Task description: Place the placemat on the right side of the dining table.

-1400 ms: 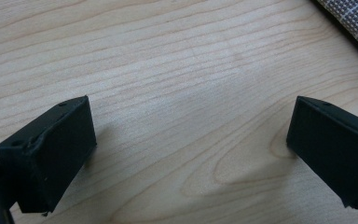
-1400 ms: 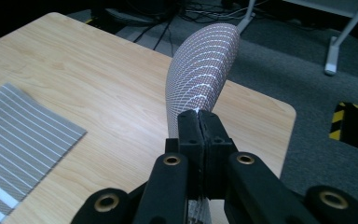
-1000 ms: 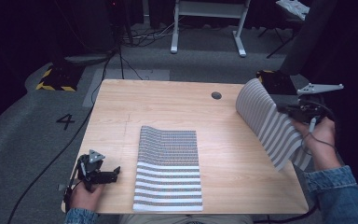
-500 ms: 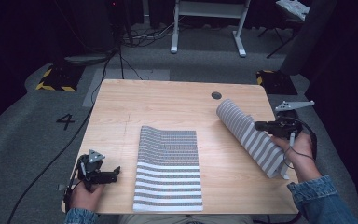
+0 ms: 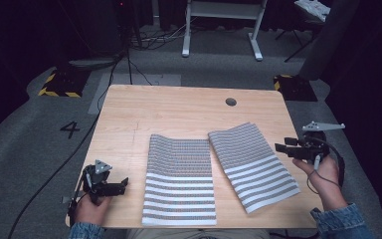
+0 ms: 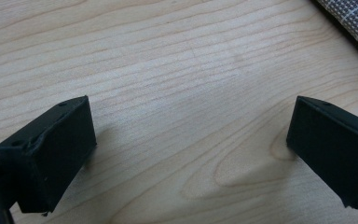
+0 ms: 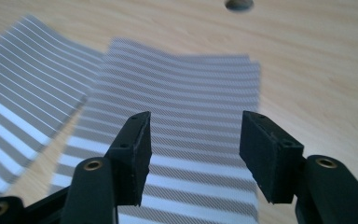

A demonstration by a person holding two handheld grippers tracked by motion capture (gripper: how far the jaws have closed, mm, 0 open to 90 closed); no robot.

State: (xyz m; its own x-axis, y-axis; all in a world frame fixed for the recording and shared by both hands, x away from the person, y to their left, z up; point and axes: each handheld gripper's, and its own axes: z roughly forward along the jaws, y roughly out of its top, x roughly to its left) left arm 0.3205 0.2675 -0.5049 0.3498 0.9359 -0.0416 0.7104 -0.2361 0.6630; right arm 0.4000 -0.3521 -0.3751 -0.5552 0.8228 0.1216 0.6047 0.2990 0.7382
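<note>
Grey carpet with a painted number 4 [image 5: 70, 129] surrounds a pale wooden tabletop [image 5: 179, 109] in a dark room, and a white frame [image 5: 222, 20] stands on the floor beyond its far edge.

At the near left corner a hand [image 5: 87, 209] holds the left tongs [image 5: 123, 184] low over bare wood, jaws pointing right toward the cloths. In the left gripper view the jaws stand spread wide apart with nothing between them, and a corner of patterned fabric shows at the upper right.

Near the middle, a striped cloth [image 5: 180, 184] lies flat, its near end reaching the near edge of the tabletop. Just to its right a second striped cloth [image 5: 251, 164] lies flat at an angle, its far left corner close beside the first cloth's far right corner.

A round hole [image 5: 231, 102] sits in the tabletop toward the far right.

At the right edge a hand [image 5: 323, 172] holds the right tongs [image 5: 279, 147] just beside the angled cloth's right side. In the right gripper view the jaws are spread, holding nothing, with that cloth [image 7: 186, 121] lying beyond them.
</note>
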